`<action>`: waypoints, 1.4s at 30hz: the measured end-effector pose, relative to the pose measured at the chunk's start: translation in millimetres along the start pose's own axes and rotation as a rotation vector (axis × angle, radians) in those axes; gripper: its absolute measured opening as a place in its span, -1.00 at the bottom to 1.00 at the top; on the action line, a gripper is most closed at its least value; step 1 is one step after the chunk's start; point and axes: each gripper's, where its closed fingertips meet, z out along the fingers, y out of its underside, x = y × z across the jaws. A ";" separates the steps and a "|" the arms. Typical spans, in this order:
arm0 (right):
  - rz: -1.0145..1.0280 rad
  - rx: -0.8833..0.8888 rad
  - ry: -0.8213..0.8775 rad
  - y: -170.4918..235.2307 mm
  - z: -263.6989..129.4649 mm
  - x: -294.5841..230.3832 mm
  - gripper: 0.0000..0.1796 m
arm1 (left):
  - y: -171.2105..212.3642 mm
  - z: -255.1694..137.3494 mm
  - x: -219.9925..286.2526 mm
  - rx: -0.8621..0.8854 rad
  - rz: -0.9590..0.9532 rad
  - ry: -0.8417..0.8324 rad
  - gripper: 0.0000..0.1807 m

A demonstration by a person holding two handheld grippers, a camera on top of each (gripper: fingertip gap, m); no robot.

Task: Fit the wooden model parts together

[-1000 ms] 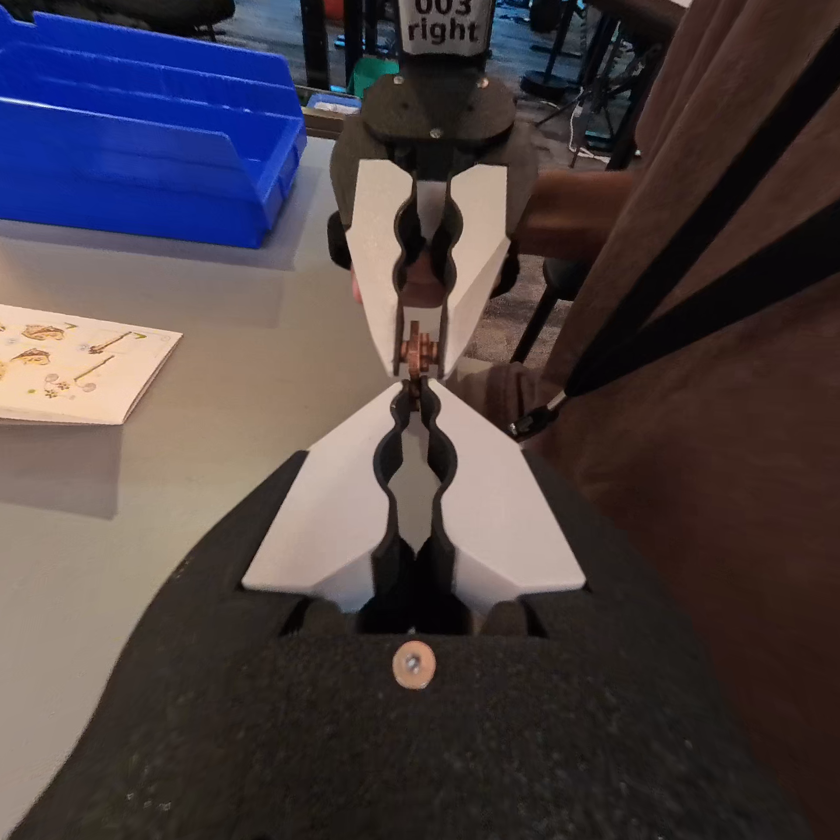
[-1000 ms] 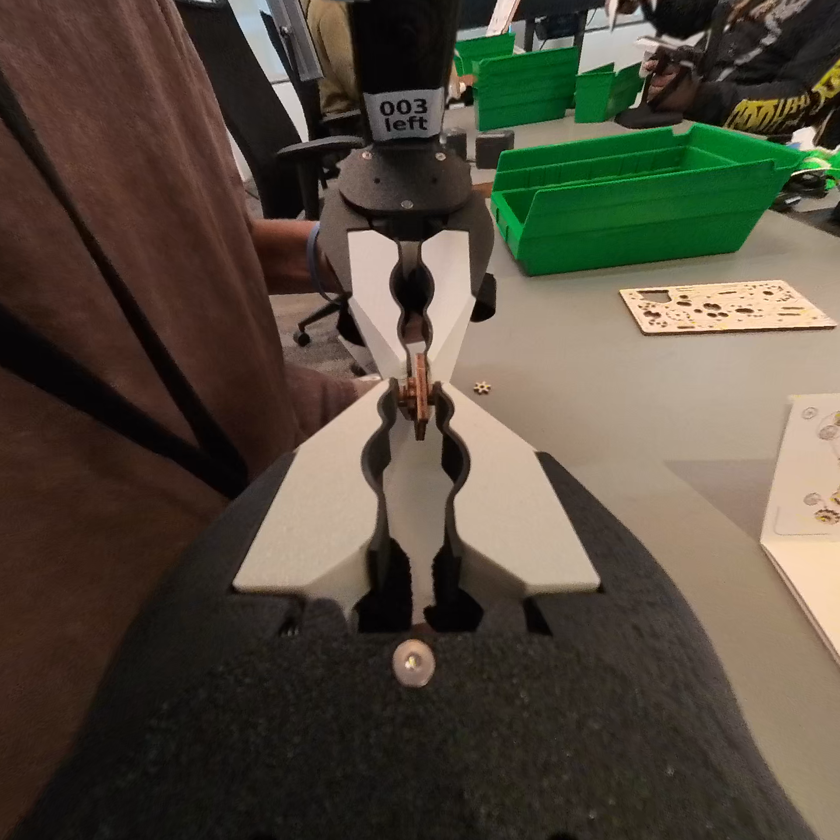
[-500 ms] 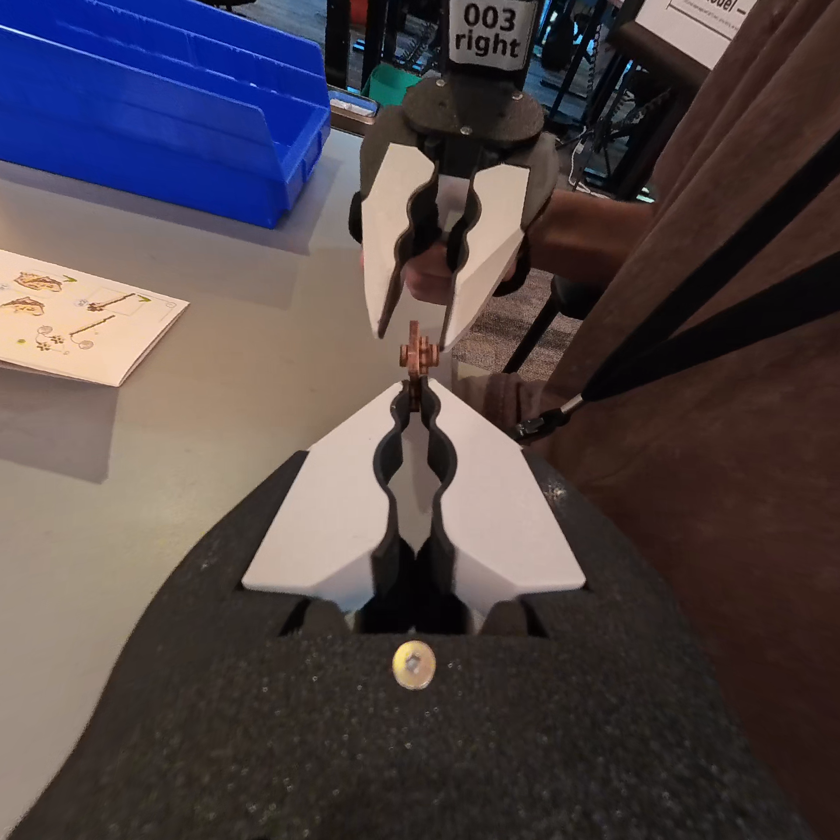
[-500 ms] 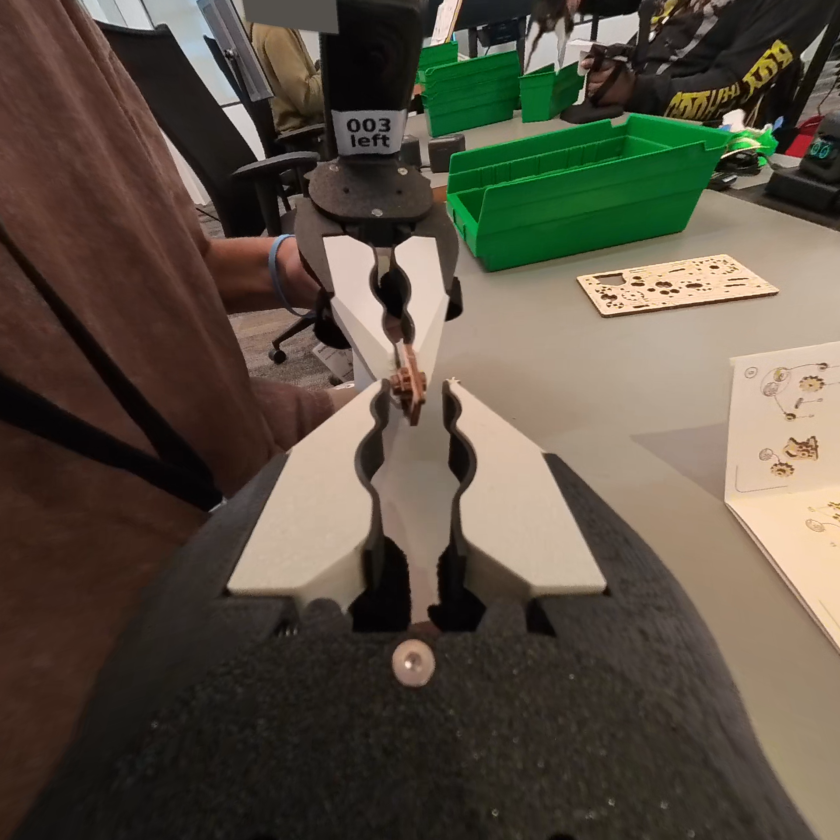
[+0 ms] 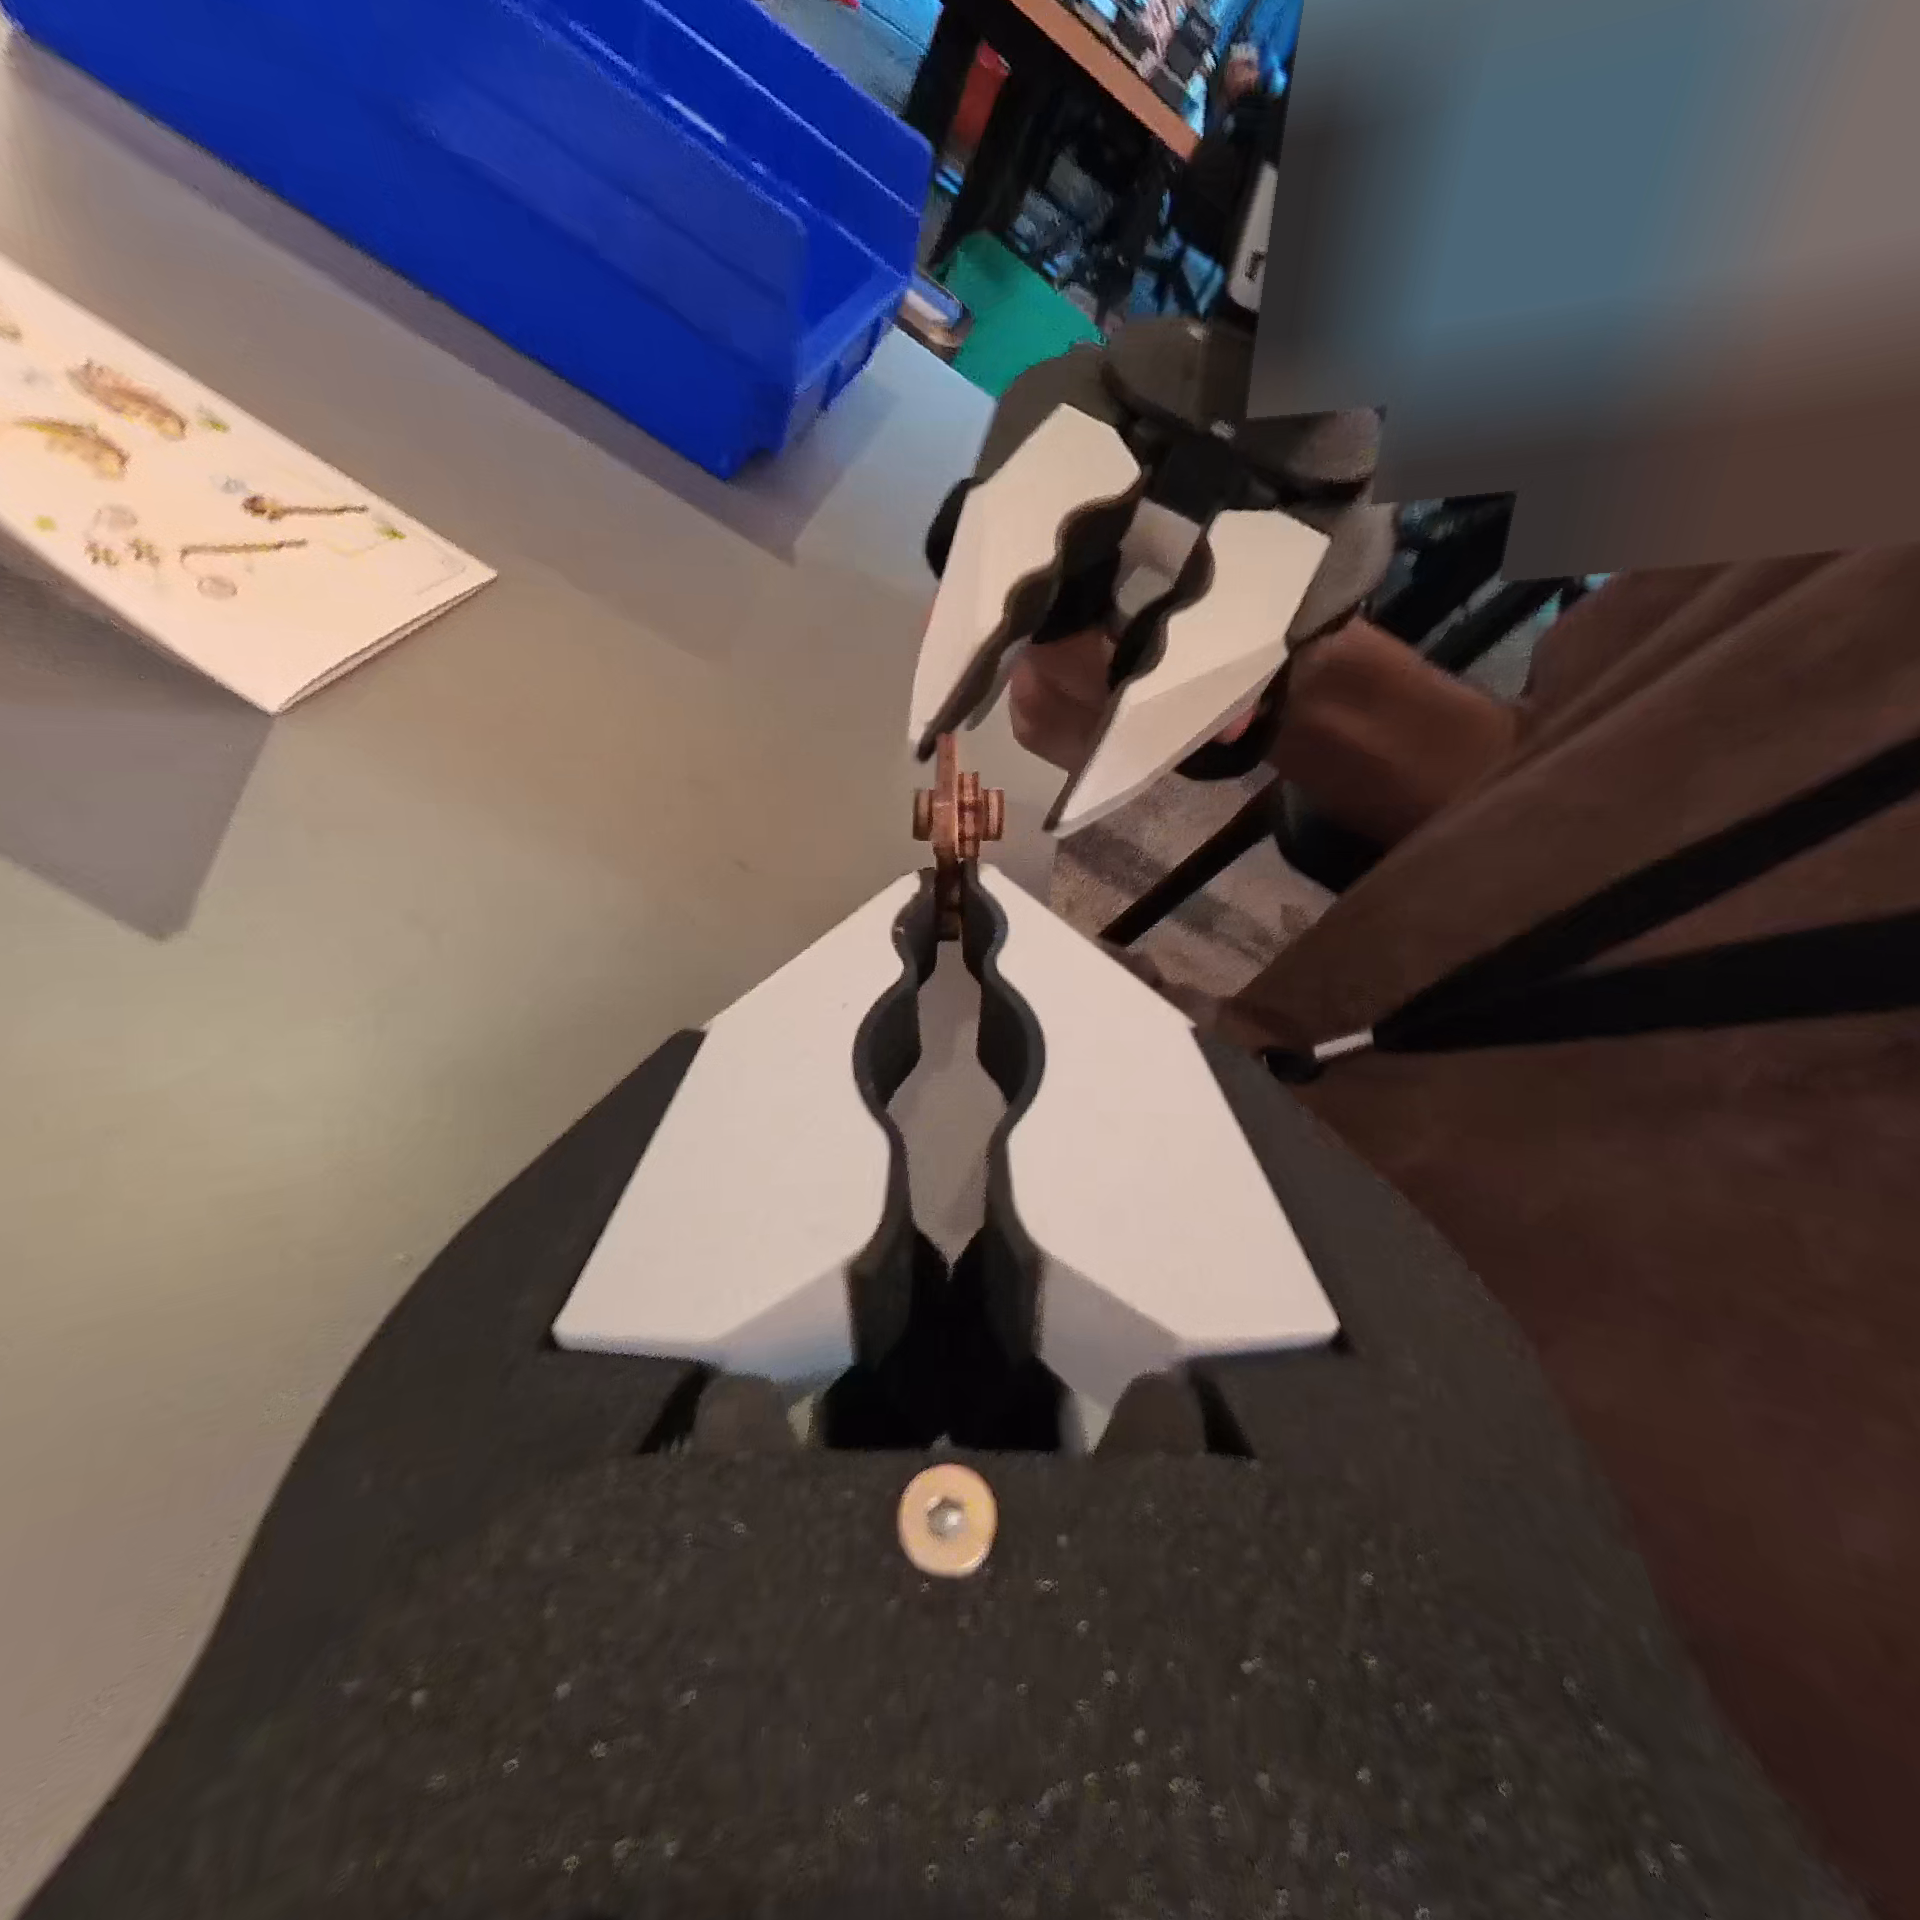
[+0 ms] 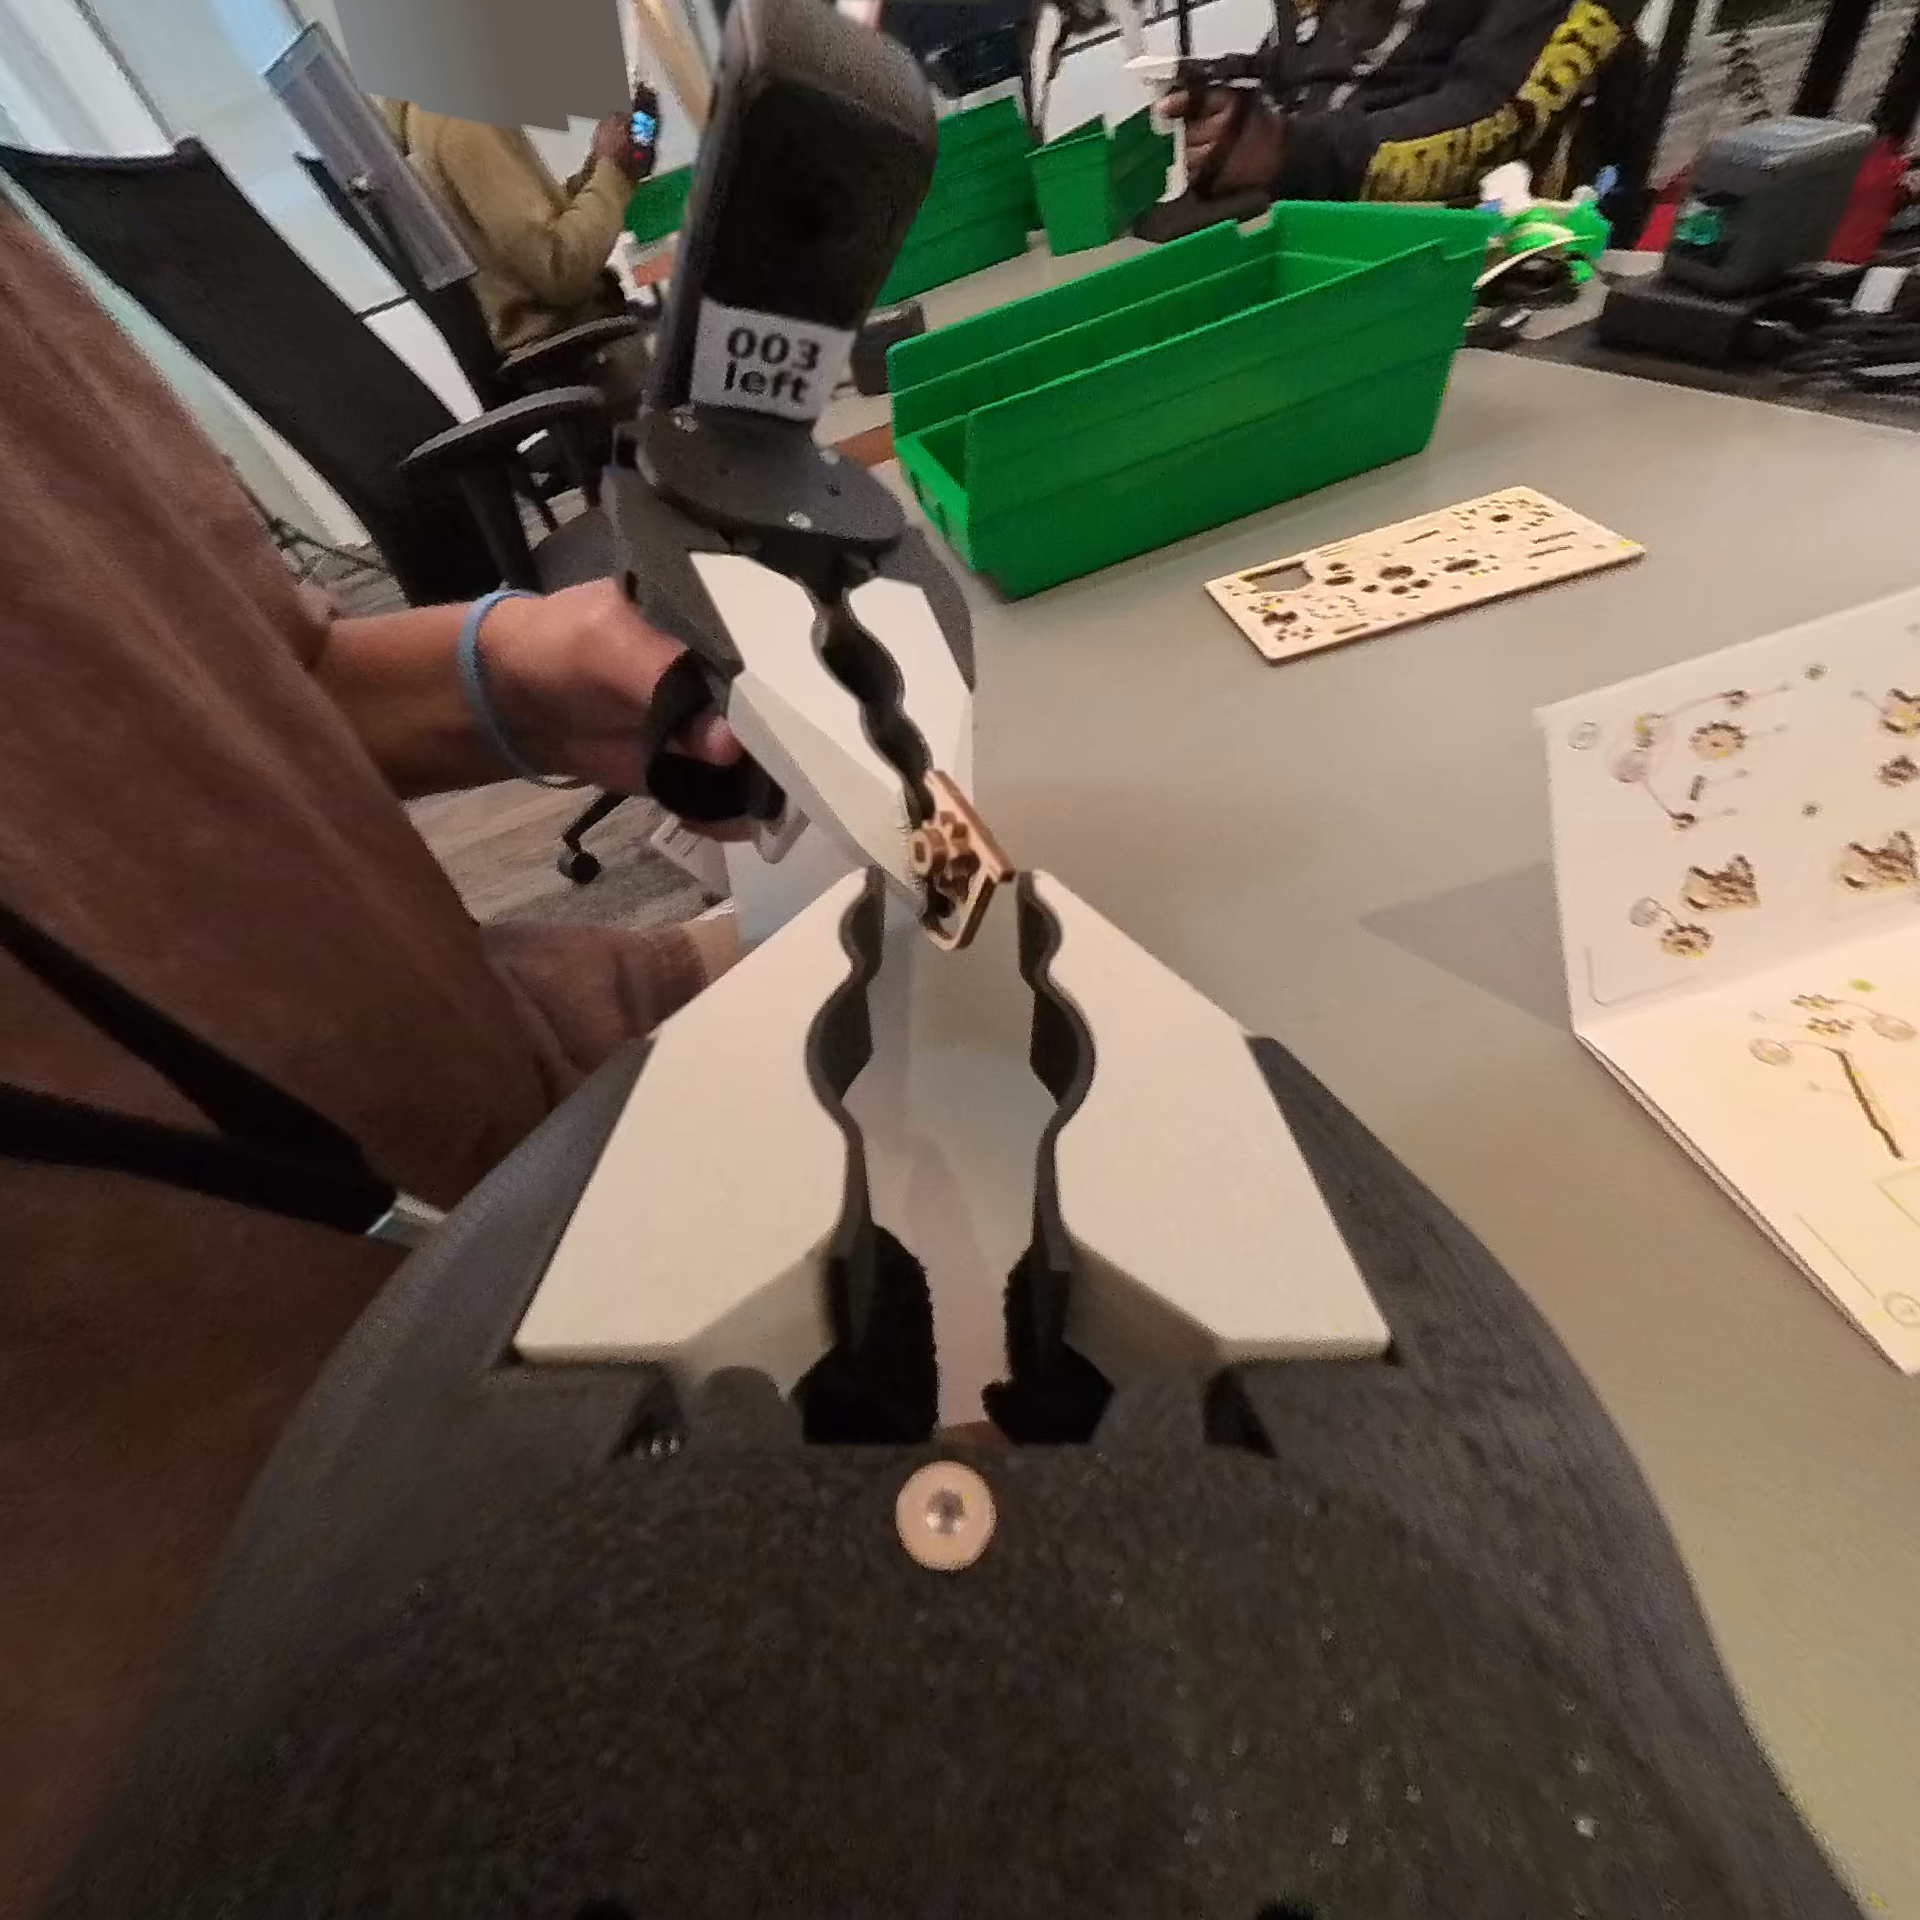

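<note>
One blue bin [image 5: 582,208] and one near green bin [image 6: 1174,384] sit on the table [image 5: 312,987]; contents not visible, more green bins blurred behind. Left gripper [image 5: 948,894] pinches the wooden part [image 5: 954,821] at its tips. Right gripper [image 6: 945,883] gapes wide, empty, just beside the part. One punched sheet [image 6: 1423,582], one booklet [image 6: 1745,935].

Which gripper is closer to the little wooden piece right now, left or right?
Left. The left gripper is shut on the wooden piece, pinching its lower end. The right gripper is open just beyond it, one fingertip close to the piece's top.
</note>
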 end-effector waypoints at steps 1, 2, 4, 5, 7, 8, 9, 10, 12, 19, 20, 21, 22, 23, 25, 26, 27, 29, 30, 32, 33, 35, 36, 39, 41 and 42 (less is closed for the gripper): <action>0.014 0.004 0.014 -0.5 -0.5 3.3 -0.73 | -0.7 -0.4 -4.0 0.013 -0.046 -0.004 -0.99; 0.028 0.009 0.027 -1.1 -0.8 6.0 -0.73 | -0.7 -1.0 -8.3 0.022 -0.089 -0.010 -0.99; 0.057 0.031 0.064 -3.9 -1.0 12.1 -0.73 | -1.4 -2.4 -14.8 0.045 -0.147 -0.024 -0.99; 0.065 0.045 0.078 -5.5 -0.6 13.8 -0.73 | -1.8 -3.3 -18.1 0.055 -0.161 -0.040 -0.99; 0.063 0.063 0.121 -7.8 0.5 17.1 -0.73 | -2.2 -5.0 -23.3 0.063 -0.154 -0.082 -0.99; 0.052 0.069 0.146 -8.8 1.1 18.4 -0.73 | -2.4 -5.8 -26.0 0.065 -0.136 -0.110 -0.99; 0.039 0.074 0.181 -10.0 1.1 20.5 -0.73 | -1.7 -6.6 -29.3 0.061 -0.117 -0.142 -0.99; 0.024 0.082 0.214 -11.4 0.8 22.5 -0.73 | -0.8 -7.9 -33.2 0.057 -0.096 -0.178 -0.99; -0.005 0.095 0.256 -14.1 0.1 23.8 -0.74 | -1.3 -12.3 -40.5 0.062 -0.057 -0.242 -0.99; -0.027 0.009 0.405 0.4 -17.3 49.5 -0.76 | -21.0 -37.9 -57.9 0.176 -0.011 -0.332 -0.99; -0.013 -0.009 0.432 4.7 -21.9 56.4 -0.76 | -21.3 -38.7 -61.2 0.171 0.004 -0.347 -1.00; 0.006 -0.025 0.447 9.1 -26.2 62.4 -0.76 | -21.2 -37.9 -64.0 0.161 0.017 -0.359 -0.99; 0.033 -0.041 0.465 14.0 -30.6 69.5 -0.76 | -21.9 -36.2 -66.9 0.155 0.029 -0.371 -0.99; 0.070 -0.055 0.486 19.0 -35.4 77.2 -0.76 | -23.4 -33.3 -69.5 0.153 0.042 -0.382 -0.99; 0.149 -0.050 0.498 25.0 -43.2 88.6 -0.76 | -25.7 -22.3 -73.5 0.138 0.053 -0.381 -0.99; 0.190 -0.041 0.493 27.3 -46.6 92.7 -0.76 | -26.7 -15.6 -76.2 0.129 0.052 -0.382 -0.99; 0.234 -0.029 0.488 28.7 -49.9 96.5 -0.76 | -27.9 -8.1 -78.5 0.121 0.053 -0.379 -0.99; 0.317 0.013 0.468 29.1 -56.4 102.6 -0.75 | -29.8 8.6 -82.1 0.101 0.044 -0.356 -0.99; 0.355 0.033 0.458 29.4 -59.3 105.5 -0.75 | -31.5 16.5 -83.6 0.096 0.031 -0.339 -0.99; 0.416 0.053 0.445 32.1 -64.6 111.3 -0.74 | -34.6 30.5 -84.3 0.083 0.000 -0.300 -0.99; 0.435 0.060 0.445 33.6 -67.4 114.3 -0.74 | -35.0 36.1 -84.3 0.071 -0.010 -0.285 -0.99; 0.453 0.062 0.445 36.3 -71.5 118.1 -0.73 | -33.5 44.9 -84.5 0.035 -0.009 -0.267 -0.99; 0.457 0.054 0.444 38.2 -72.6 119.1 -0.73 | -32.1 48.1 -84.8 0.014 0.000 -0.265 -0.99; 0.453 0.027 0.446 43.4 -73.5 120.4 -0.72 | -29.3 54.5 -87.3 -0.038 0.033 -0.277 -0.99; 0.448 0.017 0.436 45.2 -71.4 119.4 -0.72 | -30.5 57.7 -88.7 -0.049 0.041 -0.283 -0.99; 0.448 0.009 0.427 46.5 -69.6 118.2 -0.72 | -31.2 59.6 -88.6 -0.051 0.038 -0.278 -1.00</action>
